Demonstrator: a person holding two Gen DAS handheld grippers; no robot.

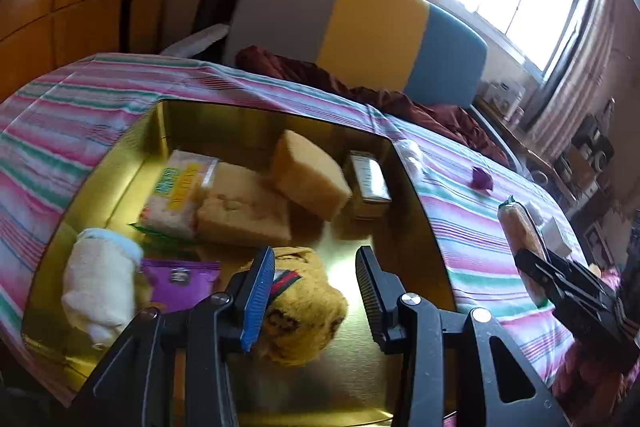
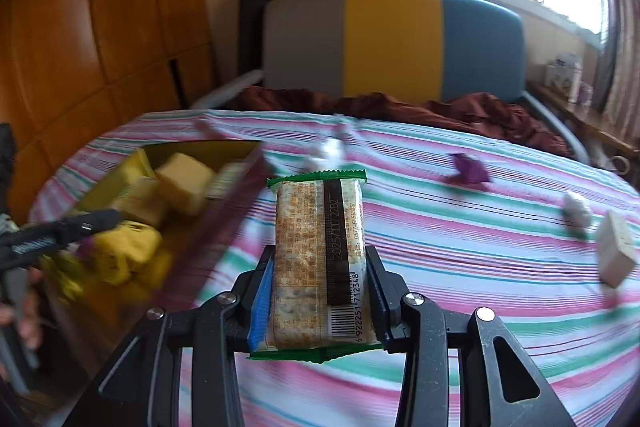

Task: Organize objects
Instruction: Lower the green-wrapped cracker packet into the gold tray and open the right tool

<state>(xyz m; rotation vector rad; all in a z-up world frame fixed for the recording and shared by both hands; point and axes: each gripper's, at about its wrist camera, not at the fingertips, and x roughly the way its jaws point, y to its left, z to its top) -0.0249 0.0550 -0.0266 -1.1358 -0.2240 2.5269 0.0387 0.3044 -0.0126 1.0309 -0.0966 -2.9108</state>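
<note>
Right wrist view shows the right gripper clamped on a cracker packet, clear wrap with green crimped ends and a barcode strip, held above the striped bedspread. The gold tin, off at nine o'clock, already holds a fair few things: sponge blocks, a rolled towel, a yellow knit bundle. Over it the left gripper hangs spread wide and empty. I'd judge the job past halfway; a purple wrapper, white bits and a small box lie loose toward two o'clock.

tan blocks: 2 | purple candy: 1 | grippers: 2
</note>
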